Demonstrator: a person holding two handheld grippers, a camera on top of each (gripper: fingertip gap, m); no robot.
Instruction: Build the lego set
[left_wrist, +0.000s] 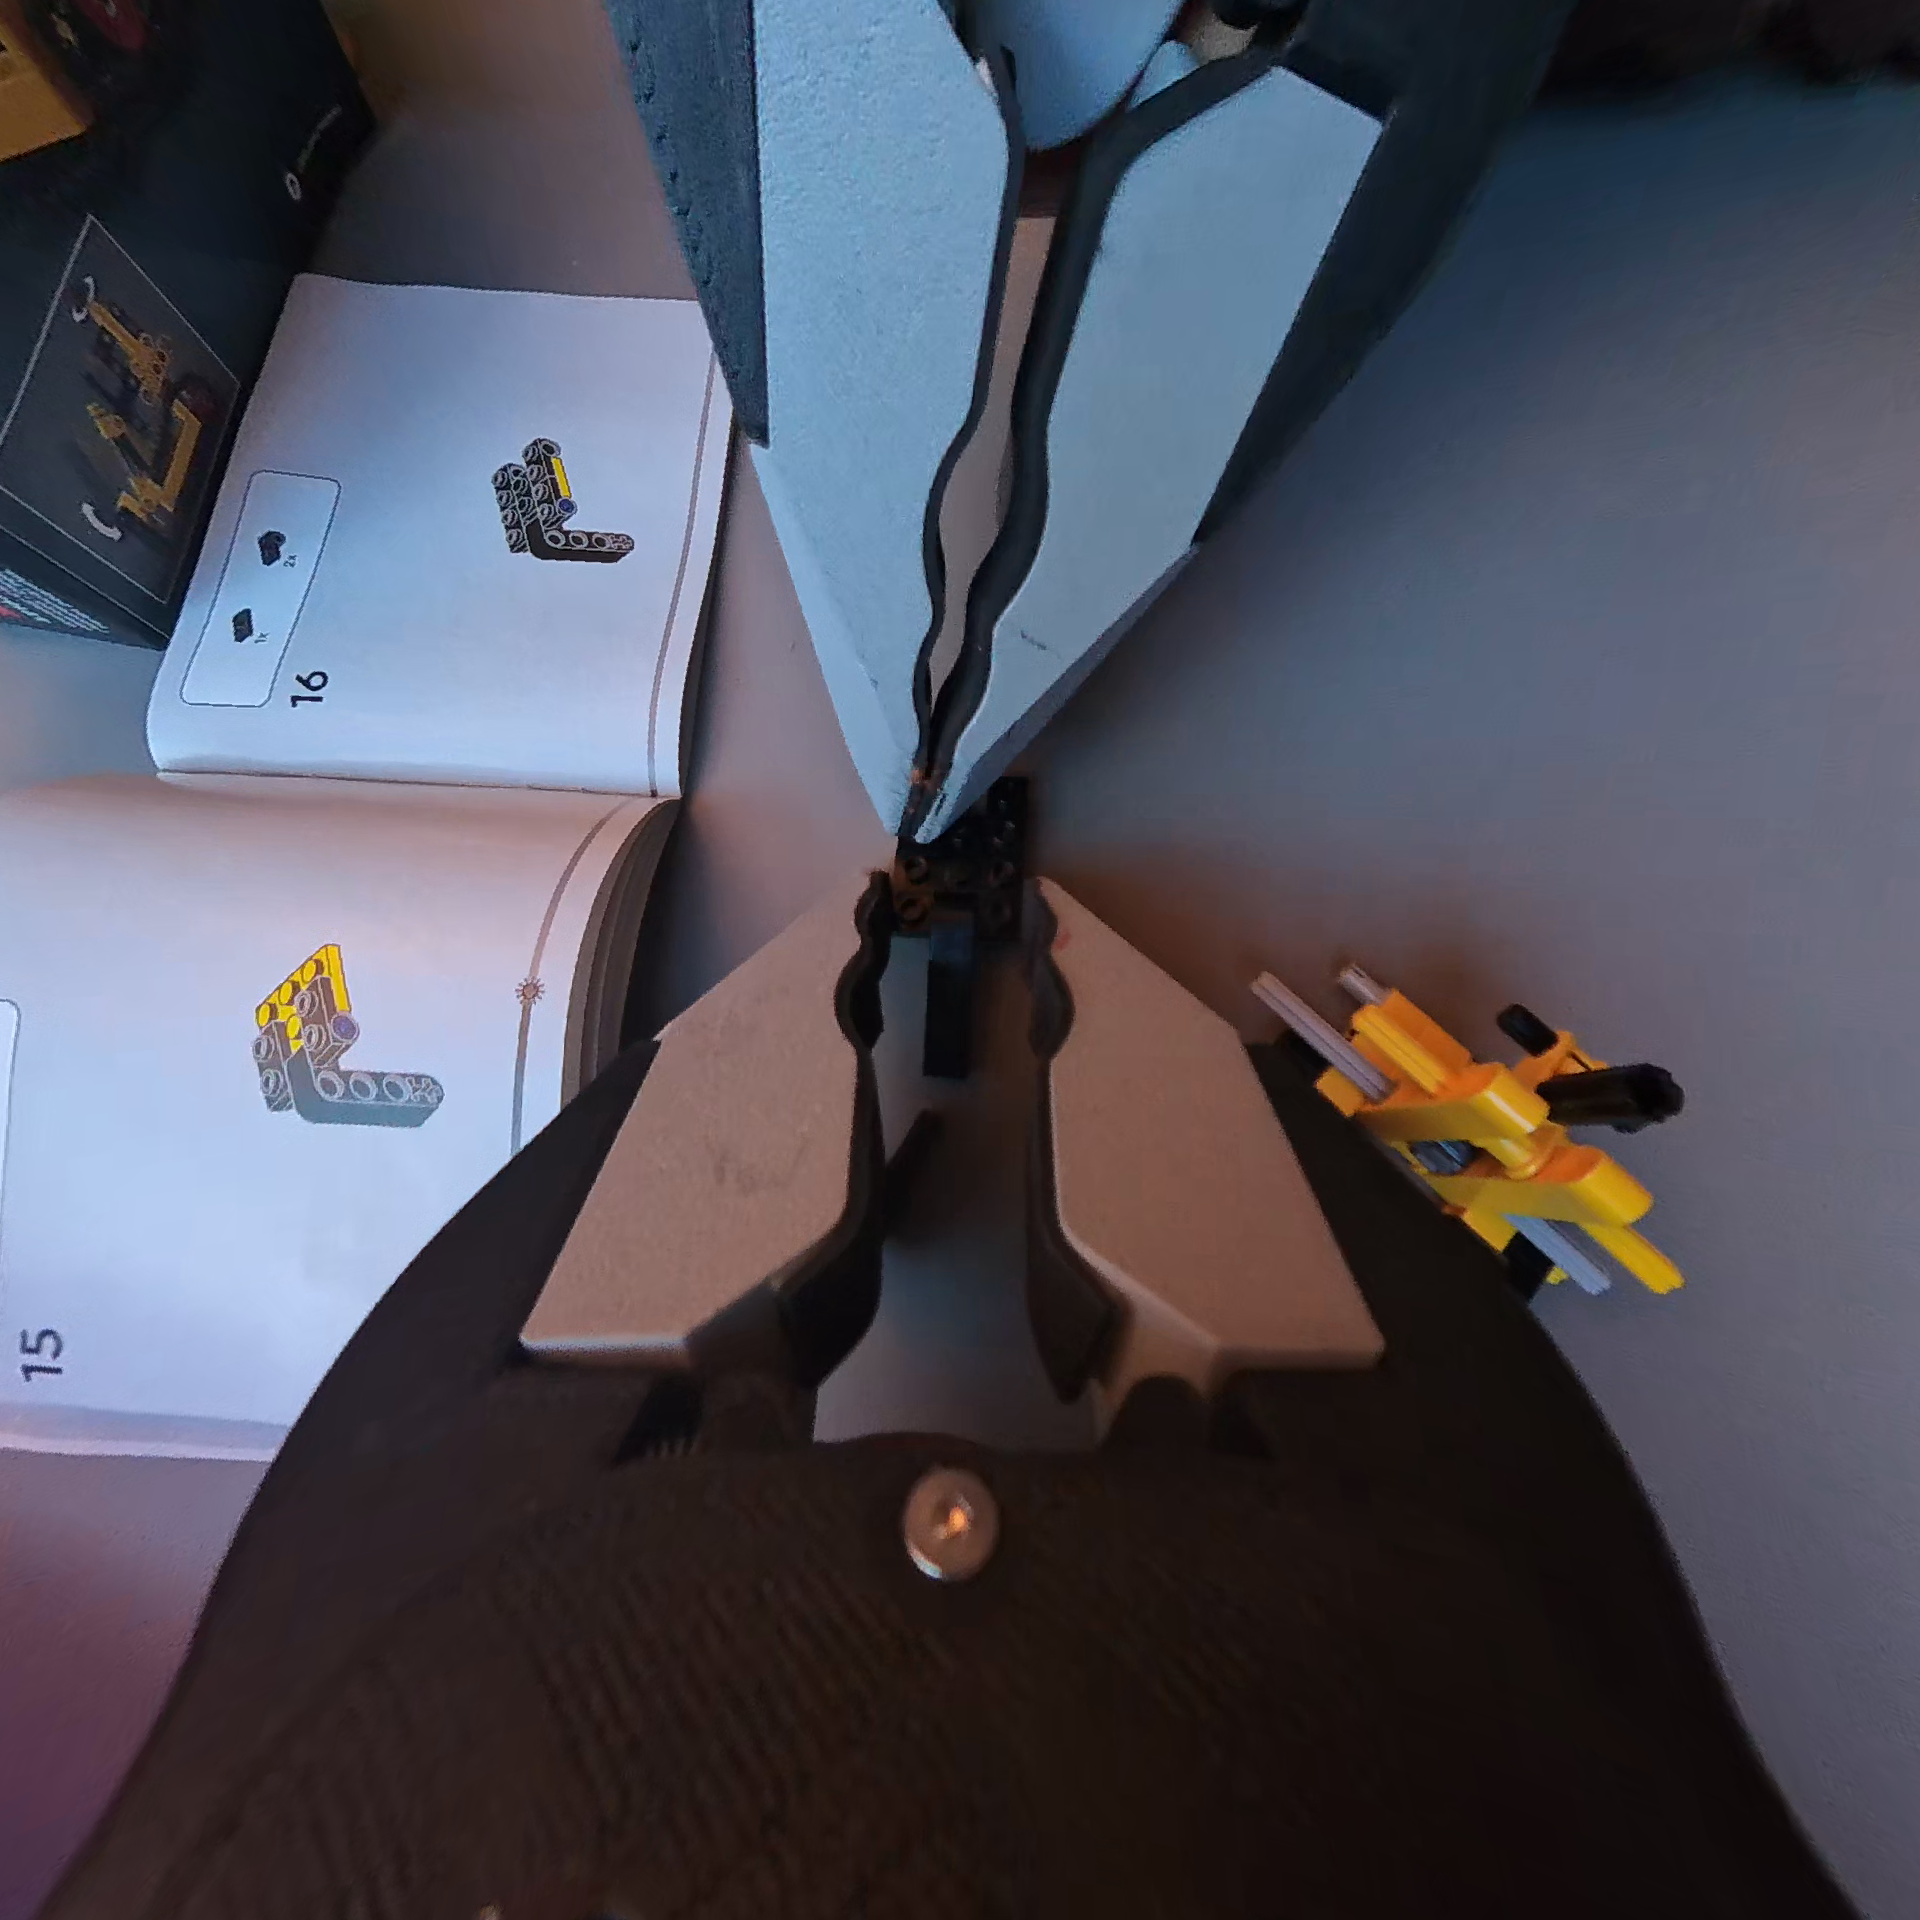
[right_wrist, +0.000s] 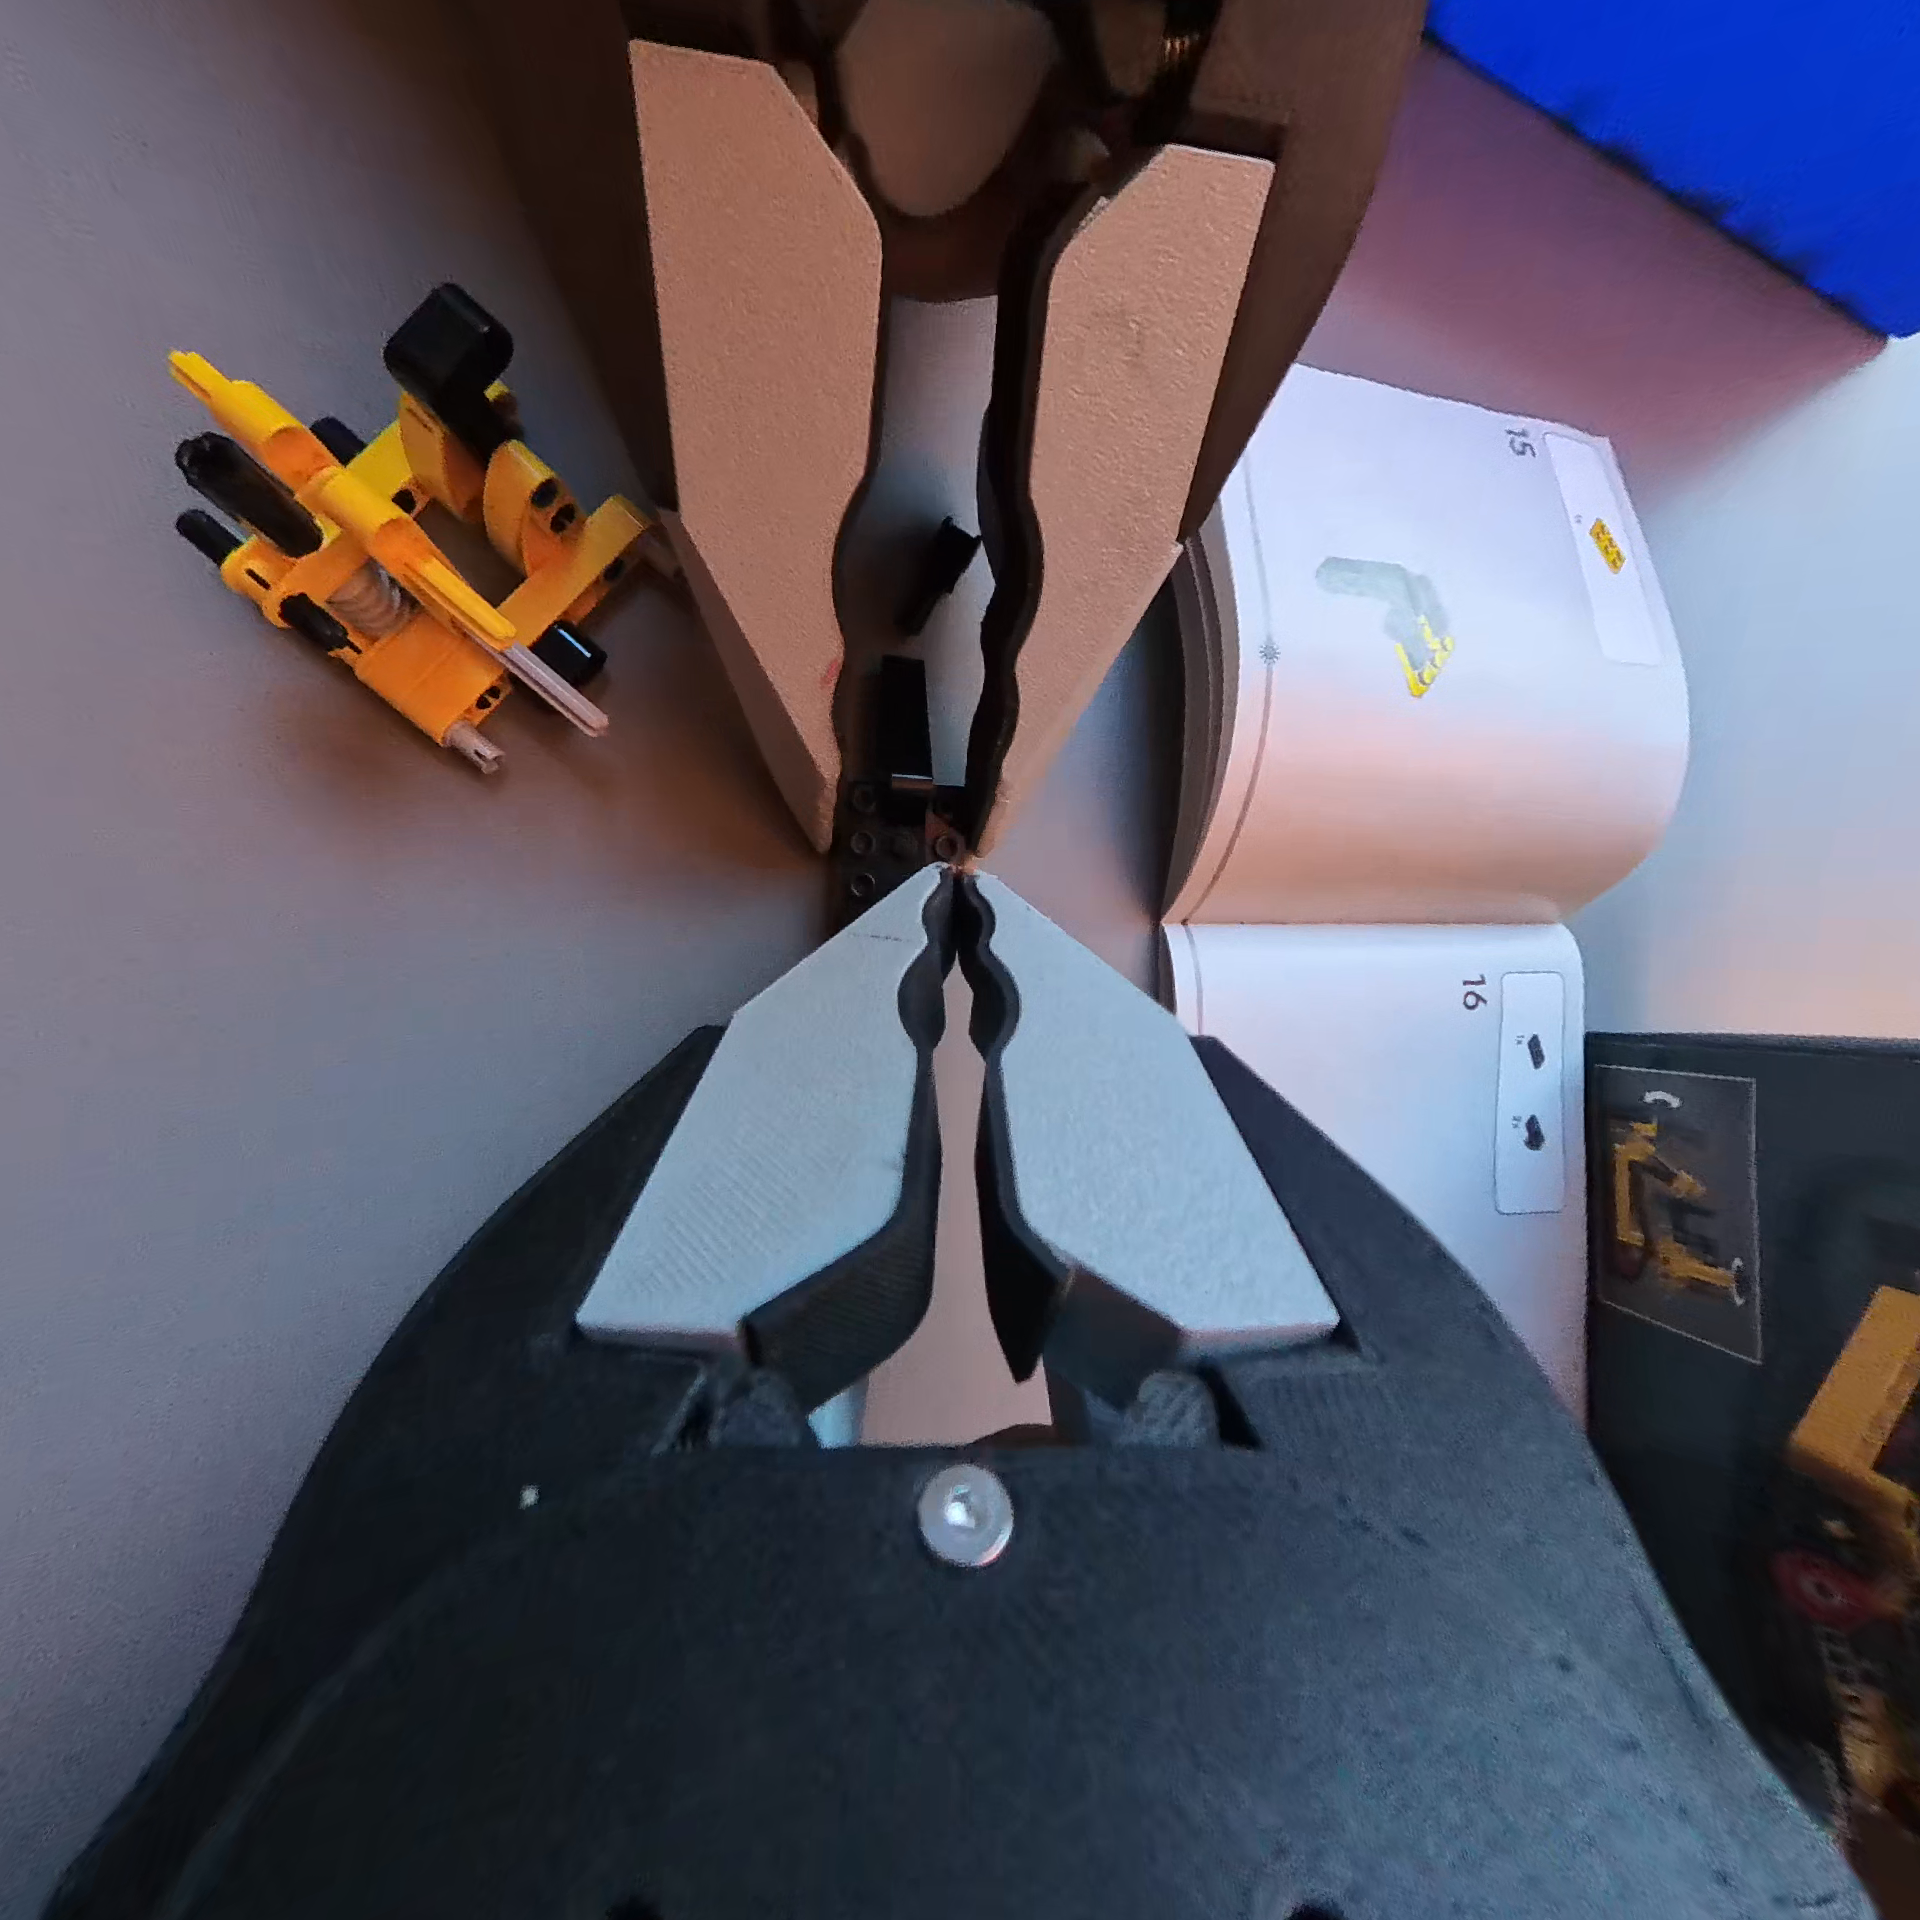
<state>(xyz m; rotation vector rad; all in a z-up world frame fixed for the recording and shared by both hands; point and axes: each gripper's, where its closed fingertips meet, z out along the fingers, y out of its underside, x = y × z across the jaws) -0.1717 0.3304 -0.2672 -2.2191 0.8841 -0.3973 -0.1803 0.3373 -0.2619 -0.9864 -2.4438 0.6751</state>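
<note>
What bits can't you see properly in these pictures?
- Black lego piece: left wrist view, mostly hidden between both grippers' fingers.
- Yellow lego model: left wrist view, near end behind the left gripper.
- Box: right wrist view, cut off by the edge, blurred.

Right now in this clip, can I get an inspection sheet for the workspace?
Surface: plain grey tabletop, bare apart from the items below.
Job's things: small black studded brick assembly between both claws; yellow-and-black part-built model lying apart.
Clutter: open white instruction booklet; dark product box.
Grippers: left claw shut on the assembly; right claw closed at the tips against it.
Cables: nothing seen.
Surroundings: blue cloth-like patch at the edge.
</note>
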